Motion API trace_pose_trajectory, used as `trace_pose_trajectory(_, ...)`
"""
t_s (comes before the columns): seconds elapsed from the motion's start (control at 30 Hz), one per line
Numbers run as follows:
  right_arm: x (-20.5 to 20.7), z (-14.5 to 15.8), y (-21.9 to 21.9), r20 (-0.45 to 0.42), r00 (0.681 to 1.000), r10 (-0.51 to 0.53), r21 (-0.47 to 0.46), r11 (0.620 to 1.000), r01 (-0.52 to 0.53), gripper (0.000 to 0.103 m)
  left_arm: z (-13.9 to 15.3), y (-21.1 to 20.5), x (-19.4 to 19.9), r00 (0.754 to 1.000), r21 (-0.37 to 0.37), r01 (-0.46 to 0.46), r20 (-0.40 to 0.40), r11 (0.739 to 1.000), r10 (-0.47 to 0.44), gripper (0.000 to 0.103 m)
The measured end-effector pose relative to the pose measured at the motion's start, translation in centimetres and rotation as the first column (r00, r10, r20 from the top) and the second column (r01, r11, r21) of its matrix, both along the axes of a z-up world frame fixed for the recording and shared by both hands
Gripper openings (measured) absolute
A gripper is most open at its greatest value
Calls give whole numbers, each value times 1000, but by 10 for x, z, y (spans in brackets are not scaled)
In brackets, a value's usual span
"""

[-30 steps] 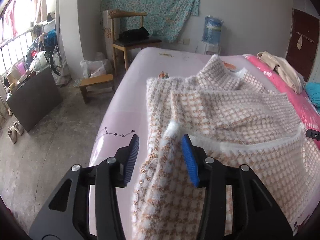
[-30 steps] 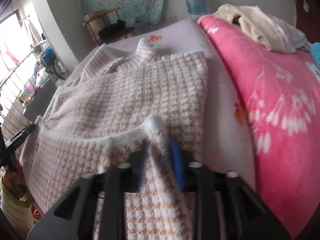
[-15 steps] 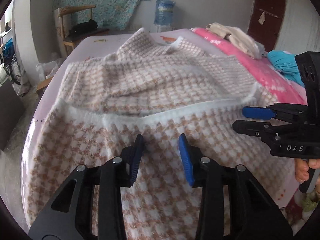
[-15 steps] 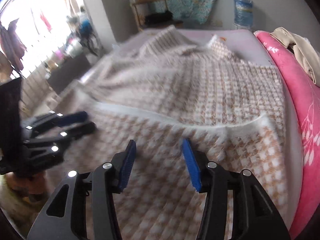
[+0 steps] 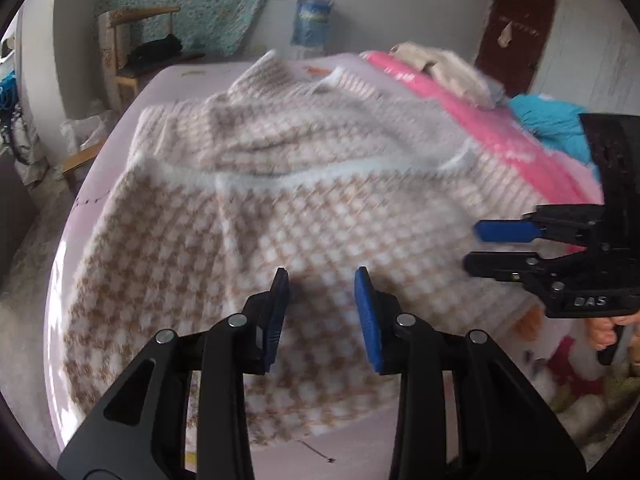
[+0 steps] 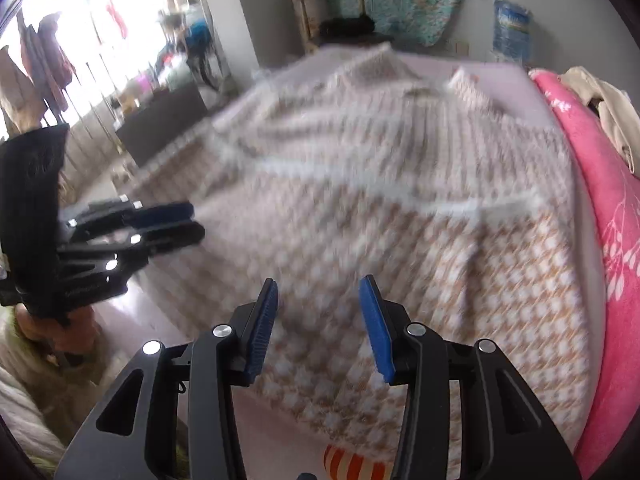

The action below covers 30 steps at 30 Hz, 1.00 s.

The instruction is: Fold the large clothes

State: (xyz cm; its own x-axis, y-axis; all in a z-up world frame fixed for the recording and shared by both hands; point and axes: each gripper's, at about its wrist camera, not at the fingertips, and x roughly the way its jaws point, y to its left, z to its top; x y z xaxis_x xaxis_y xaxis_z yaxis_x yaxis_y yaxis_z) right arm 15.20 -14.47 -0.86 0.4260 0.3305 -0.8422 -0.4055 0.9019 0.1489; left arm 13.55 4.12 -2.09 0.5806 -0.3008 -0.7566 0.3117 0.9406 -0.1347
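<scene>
Daylit fisheye views, motion-blurred, with window (image 6: 92, 32) glare at left.

- Left claw (image 5: 322, 312) at bottom centre, blue pads (image 5: 366, 316) spread apart, nothing between them.
- Checked sweater (image 5: 280, 216) lying on the bed (image 5: 168, 80), lower part folded up over the body, white hem (image 5: 304, 174) running across the middle.
- Right claw (image 5: 496, 246) entering from the right edge, fingers parted, hovering over the sweater's right side.
- Pink blanket (image 5: 492, 128) beside the sweater on the right, beige clothes (image 5: 440, 68) and a teal cloth (image 5: 548, 120) on it.
- Wooden chair (image 5: 136, 52) and water jug (image 5: 312, 20) behind the bed.
</scene>
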Motion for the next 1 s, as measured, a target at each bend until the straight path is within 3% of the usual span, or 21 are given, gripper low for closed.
trace_pose_trajectory(0.07,2,-6,-8,-11,1000,-17,57,998,17,44,-8,7,0,1000,-37,-26,1,999,26,34)
trace_pose_trajectory(0.17,-7,11,-11,1,1000,-29,45,999,29,44,6,9,-8,999,-42,-32,9,999,32,31)
trace_pose_trajectory(0.3,-32,26,-1,61,998,32,50,998,-36,44,25,4,-31,996,-117,68,58,991,-62,32)
trace_pose_trajectory(0.37,-35,6,9,29,999,37,-10,999,-37,44,13,-11,-34,996,-62,82,32,995,-80,32)
trace_pose_trajectory(0.4,-36,-3,11,37,999,31,-22,999,-30,44,0,-18,-31,998,-15,69,4,998,-69,34)
trace_pose_trajectory(0.47,-38,0,12,43,999,23,-26,999,-22,45,-8,-15,-30,999,-42,46,3,998,-46,34)
trace_pose_trajectory(0.63,-52,22,2,95,995,-7,-85,996,15,45,18,11,-42,999,-52,-7,43,999,9,34)
trace_pose_trajectory(0.73,-50,-2,-6,37,999,-34,-78,996,37,45,-3,25,-37,997,-11,-79,-16,997,79,36)
trace_pose_trajectory(0.77,-50,-6,-11,37,998,-48,-41,998,50,45,-10,29,-36,996,-42,-85,-23,995,84,37)
trace_pose_trajectory(0.87,-49,5,-16,21,998,-67,-28,997,68,45,1,32,-38,996,-53,-86,-14,995,85,37)
trace_pose_trajectory(1.0,-58,18,-34,86,987,-139,-82,986,146,45,12,53,-44,986,-26,-163,38,986,164,38)
